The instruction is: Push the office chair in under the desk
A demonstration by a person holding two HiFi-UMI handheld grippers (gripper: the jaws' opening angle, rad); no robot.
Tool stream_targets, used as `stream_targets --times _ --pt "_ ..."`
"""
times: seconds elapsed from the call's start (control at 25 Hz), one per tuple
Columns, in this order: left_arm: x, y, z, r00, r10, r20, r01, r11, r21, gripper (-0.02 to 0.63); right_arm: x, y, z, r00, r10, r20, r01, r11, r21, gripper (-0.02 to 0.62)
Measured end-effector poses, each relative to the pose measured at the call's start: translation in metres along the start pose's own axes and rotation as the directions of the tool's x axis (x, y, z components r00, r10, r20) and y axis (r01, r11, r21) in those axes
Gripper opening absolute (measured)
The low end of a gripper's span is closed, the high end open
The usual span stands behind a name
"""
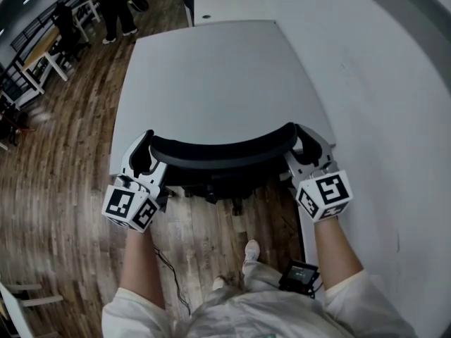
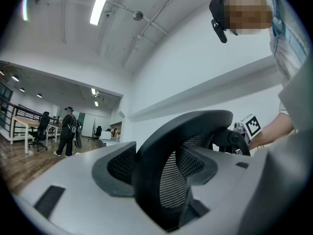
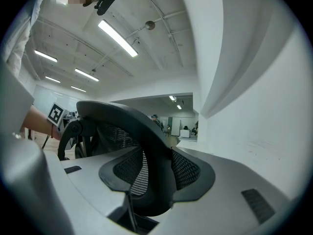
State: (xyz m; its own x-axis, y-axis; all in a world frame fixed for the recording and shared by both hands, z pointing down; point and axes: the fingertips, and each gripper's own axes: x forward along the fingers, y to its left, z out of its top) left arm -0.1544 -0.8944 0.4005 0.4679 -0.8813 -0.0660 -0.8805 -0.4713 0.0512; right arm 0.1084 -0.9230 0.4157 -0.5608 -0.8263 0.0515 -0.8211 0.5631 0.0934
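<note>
The office chair's black curved backrest (image 1: 222, 150) lies along the near edge of the white desk (image 1: 211, 76), with the seat mostly hidden beneath the top. My left gripper (image 1: 144, 153) clamps the backrest's left end and my right gripper (image 1: 306, 146) its right end. In the left gripper view the mesh-backed frame (image 2: 195, 126) fills the gap of the left gripper (image 2: 161, 177), and both pads press on it. The right gripper view shows the same frame (image 3: 117, 114) held inside the right gripper (image 3: 156, 175). Both grippers point level.
Part of the chair base (image 1: 218, 189) shows on the wood floor (image 1: 70, 189) below the desk edge. A white wall (image 1: 394, 83) runs close along the desk's right side. A person (image 1: 116, 5) stands far back left near other desks (image 1: 42, 48). A cable (image 1: 169, 273) lies by my feet.
</note>
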Motion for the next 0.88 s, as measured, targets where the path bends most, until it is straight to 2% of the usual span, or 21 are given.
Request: stream_targets --times 0.4,0.72,0.88 --pt "0.0028 0.0039 -0.007 1.0 -0.006 0.014 0.006 1.0 0.004 0.249 0.0065 -0.003 -0.0025 1.0 -0.007 -0.015 0.007 1.0 -0.012 0.201" --pt "0.0037 0.0038 -0.0058 1.0 0.004 -0.007 -0.004 1.0 0.002 0.249 0.0092 -0.0032 -0.0042 0.999 -0.001 -0.036 0.0 1.0 -0.02 0.201" --pt "0.0033 0.003 -0.0046 0.999 -0.033 -0.001 0.033 0.999 -0.027 0.272 0.0092 -0.0017 -0.0032 0.999 0.019 -0.043 -0.02 0.999 -0.03 0.201"
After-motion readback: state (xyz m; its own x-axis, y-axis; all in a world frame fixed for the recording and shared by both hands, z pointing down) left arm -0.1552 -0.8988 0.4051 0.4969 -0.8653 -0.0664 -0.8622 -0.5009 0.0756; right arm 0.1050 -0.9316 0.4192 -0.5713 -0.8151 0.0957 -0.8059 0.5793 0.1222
